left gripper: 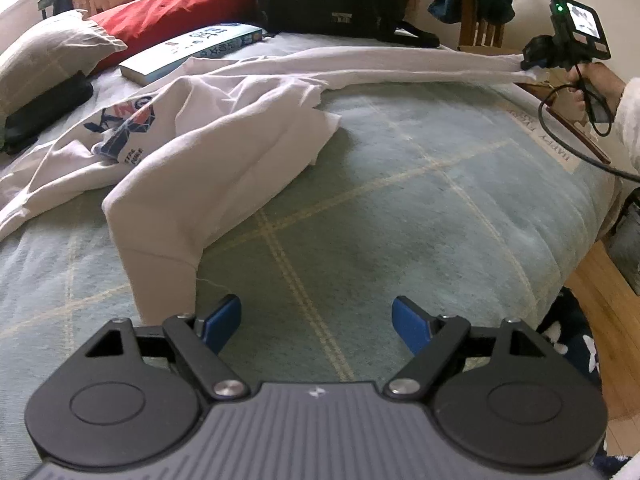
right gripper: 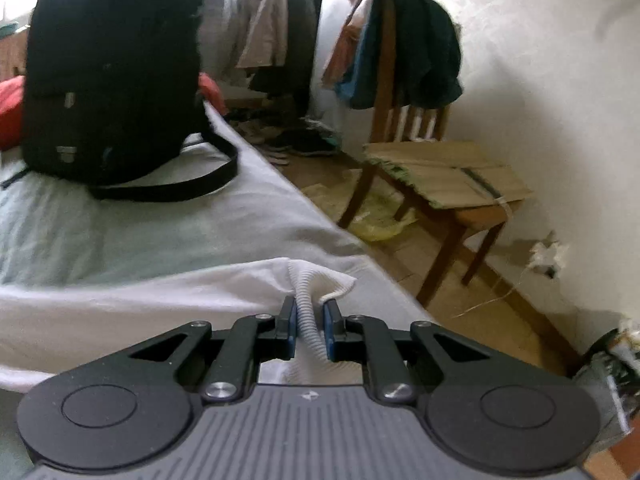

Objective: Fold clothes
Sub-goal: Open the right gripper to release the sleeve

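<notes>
On the bed, your white sweatshirt lies crumpled toward the left of the green checked cover, printed front up, with one sleeve drawn out long and nearly straight toward the far right edge. Your right gripper has its jaws pressed together on that sleeve's ribbed cuff, which stands up between the blue pads; in the left wrist view you can see the same gripper out at the bed's right edge with the sleeve taut behind it. Your left gripper hovers over bare cover with its jaws spread wide and nothing between them.

What the coming move likely turns on: the near sleeve lies just ahead and to the left of your left jaws, its cuff end closest to the left pad, its long axis running away up toward the sweatshirt's body. Your left hand is plainly the nearer one for it; a short shift left and forward should bring the cuff between the pads.

Beyond the sweatshirt sit a book, a red pillow, a grey pillow and a black backpack. Beside the bed stands a wooden chair draped with dark clothes, cardboard on its seat, over a littered floor.
</notes>
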A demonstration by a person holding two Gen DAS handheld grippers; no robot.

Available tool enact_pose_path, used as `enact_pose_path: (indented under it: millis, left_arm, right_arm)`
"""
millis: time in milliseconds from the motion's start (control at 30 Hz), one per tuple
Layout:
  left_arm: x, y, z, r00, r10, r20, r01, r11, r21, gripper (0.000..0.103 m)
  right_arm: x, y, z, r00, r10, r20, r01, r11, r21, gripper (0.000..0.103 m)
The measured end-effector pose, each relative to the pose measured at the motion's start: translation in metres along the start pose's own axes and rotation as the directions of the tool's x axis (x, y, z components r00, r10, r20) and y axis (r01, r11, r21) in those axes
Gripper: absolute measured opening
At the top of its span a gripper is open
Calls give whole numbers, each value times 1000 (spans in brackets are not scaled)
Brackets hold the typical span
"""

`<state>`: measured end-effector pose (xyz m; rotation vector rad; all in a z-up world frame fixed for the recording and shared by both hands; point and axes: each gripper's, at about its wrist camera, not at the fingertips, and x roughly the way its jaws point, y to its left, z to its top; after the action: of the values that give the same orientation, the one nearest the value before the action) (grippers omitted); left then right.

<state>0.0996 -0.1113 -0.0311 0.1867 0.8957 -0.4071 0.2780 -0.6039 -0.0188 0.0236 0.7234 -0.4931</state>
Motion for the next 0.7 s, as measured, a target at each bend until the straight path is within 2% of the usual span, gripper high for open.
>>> enact_pose_path:
  millis: [33, 133, 200, 333, 400, 467, 533, 700]
  left_arm:
    - [-1, 0, 0, 1000, 0, 1, 0, 1000, -1, 83]
    - [-2, 1, 1, 1000, 0, 7, 0, 1000, -1, 83]
    - [-4, 0, 1, 1000, -2, 12, 2, 1000, 4, 83]
    - [-9, 1, 0, 1000, 4, 24, -4, 1000, 9, 83]
    - [-13, 2, 0, 999, 8, 36, -8, 1000, 10, 83]
    - [-19, 5, -2, 999, 20, 45, -20, 1000, 10, 83]
    - [-26, 9, -6, 998, 36, 53, -37, 999, 8, 84]
    - [-42, 25, -17, 994, 83, 66, -84, 997, -2, 87]
  right_arm:
    - [2, -1, 1, 1000, -17, -5, 17, 1000, 1, 17]
    - [8, -2, 4, 998, -64, -14, 65, 998, 5, 43]
    - [2, -2, 2, 998, -67, 2, 67, 998, 11, 48]
    - [-17, 6, -6, 999, 32, -11, -31, 999, 24, 51]
    - [-32, 17, -11, 994, 107, -15, -107, 994, 11, 55]
    - [-50, 31, -17, 979, 202, -23, -202, 979, 3, 62]
    - [-66, 47, -23, 958, 283, -35, -284, 959, -9, 65]
    - [-112, 95, -47, 893, 444, -70, -448, 891, -75, 75]
